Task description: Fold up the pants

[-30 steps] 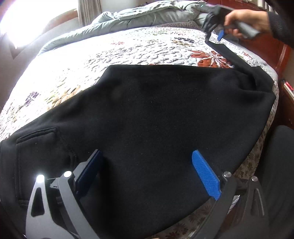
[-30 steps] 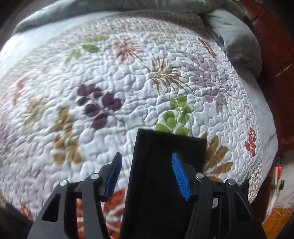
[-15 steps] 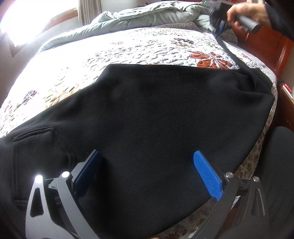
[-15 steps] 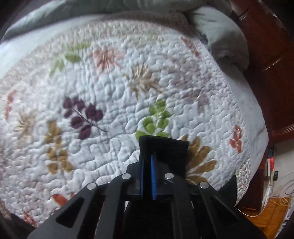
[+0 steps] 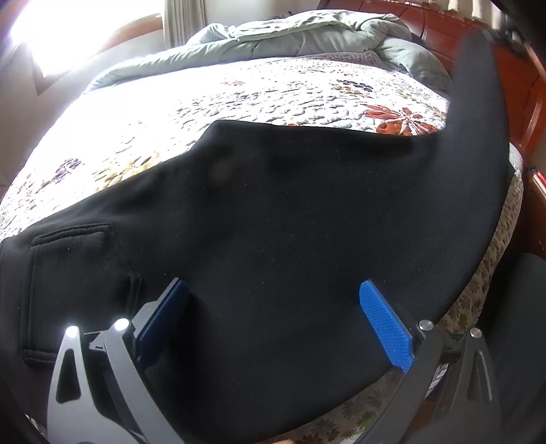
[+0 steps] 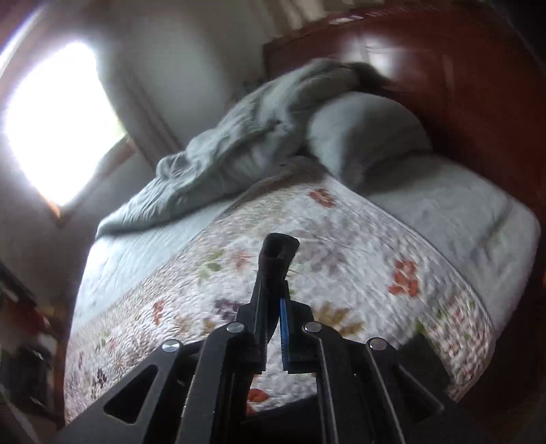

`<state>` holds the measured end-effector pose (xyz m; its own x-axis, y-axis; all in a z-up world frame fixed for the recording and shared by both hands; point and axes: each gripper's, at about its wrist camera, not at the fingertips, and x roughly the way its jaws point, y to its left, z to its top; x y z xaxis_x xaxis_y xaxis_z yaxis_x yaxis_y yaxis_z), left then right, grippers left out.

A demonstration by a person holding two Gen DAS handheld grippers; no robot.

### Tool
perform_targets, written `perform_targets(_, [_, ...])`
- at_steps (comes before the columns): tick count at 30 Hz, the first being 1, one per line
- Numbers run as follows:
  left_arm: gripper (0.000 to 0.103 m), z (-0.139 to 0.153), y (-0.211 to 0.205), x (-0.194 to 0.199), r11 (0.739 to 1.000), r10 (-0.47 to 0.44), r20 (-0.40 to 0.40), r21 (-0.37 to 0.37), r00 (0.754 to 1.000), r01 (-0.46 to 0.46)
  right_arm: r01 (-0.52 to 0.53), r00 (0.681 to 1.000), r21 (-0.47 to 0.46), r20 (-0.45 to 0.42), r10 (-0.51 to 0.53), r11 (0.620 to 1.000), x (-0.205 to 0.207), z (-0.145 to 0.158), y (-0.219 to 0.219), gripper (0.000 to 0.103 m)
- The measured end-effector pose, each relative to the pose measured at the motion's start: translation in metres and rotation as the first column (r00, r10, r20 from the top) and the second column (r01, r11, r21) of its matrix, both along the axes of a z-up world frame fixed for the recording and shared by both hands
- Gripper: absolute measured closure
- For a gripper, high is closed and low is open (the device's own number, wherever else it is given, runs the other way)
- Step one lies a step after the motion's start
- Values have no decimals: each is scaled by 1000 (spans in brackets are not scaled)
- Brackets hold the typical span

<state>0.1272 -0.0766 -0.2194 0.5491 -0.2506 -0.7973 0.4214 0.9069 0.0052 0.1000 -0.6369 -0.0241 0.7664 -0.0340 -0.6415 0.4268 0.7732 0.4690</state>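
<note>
Bed: fills both views, covered by a white quilt stitched with flowers and leaves in red, purple, green and tan.

Headboard: dark red wood, at the far end of the bed in the right wrist view and along the right edge in the left wrist view.

Duvet: grey-green, rumpled, heaped at the head of the bed, beside a grey pillow.

Window: bright, blown out, on the wall to the left of the bed, with a curtain at its side.

Pants: black, thick fabric, spread flat across the near part of the quilt, reaching the bed's near edge. A patch pocket shows at the lower left. At the far right one leg rises off the bed in a blurred black band toward the top right corner.

Left gripper: low over the pants, pointing down at the cloth. Its blue pads stand wide apart, with flat fabric lying between and beneath them; nothing pinched.

Right gripper: raised above the quilt, view blurred. Its jaws are pressed together on the end of the pants leg, which bunches into a black stub sticking out past the fingertips. A blue pad edge shows between the closed fingers.
</note>
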Motion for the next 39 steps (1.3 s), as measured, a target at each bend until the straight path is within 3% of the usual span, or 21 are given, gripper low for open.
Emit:
perform_targets(4, [3, 0, -1, 0, 1000, 7, 1, 6, 1000, -7, 99, 993, 130, -74, -90, 987, -51, -101, -50, 98])
perform_targets(6, [3, 0, -1, 0, 1000, 10, -4, 4, 1000, -10, 128, 990, 202, -76, -115, 971, -73, -134, -65, 98])
perform_targets(11, [3, 0, -1, 1, 1000, 26, -8, 0, 1000, -26, 146, 989, 348, -44, -139, 926, -102, -174, -83, 98])
perform_targets(16, [3, 1, -2, 3, 999, 41, -15, 1, 999, -41, 146, 988, 469, -20, -155, 871, -116, -203, -92, 94])
perform_targets(19, [3, 1, -3, 4, 999, 44, -16, 3, 999, -44, 132, 988, 539, 2, -158, 832, -122, -219, -95, 81])
perform_targets(24, [3, 0, -4, 4, 999, 48, -17, 5, 999, -48, 114, 988, 597, 16, -154, 794, -117, -236, -90, 69])
perform_targets(26, [3, 0, -4, 4, 999, 50, -16, 5, 999, -50, 104, 990, 585, 16, -140, 804, -109, -236, -85, 70])
perform_targets(28, [3, 0, -4, 4, 999, 51, -13, 6, 999, -51, 77, 992, 563, 36, -118, 823, -103, -228, -82, 96])
perform_targets(33, [2, -2, -4, 2, 998, 65, 6, 3, 998, -65, -6, 975, 433, 204, -92, 901, -99, -174, -75, 98])
perform_targets(35, [2, -3, -4, 1, 997, 71, 16, 1, 997, -71, -1, 971, 445, 216, -106, 896, -103, -183, -81, 98])
perform_targets(39, [2, -4, -5, -2, 997, 81, 36, 2, 996, -81, 68, 986, 511, 96, -135, 857, -109, -241, -86, 98])
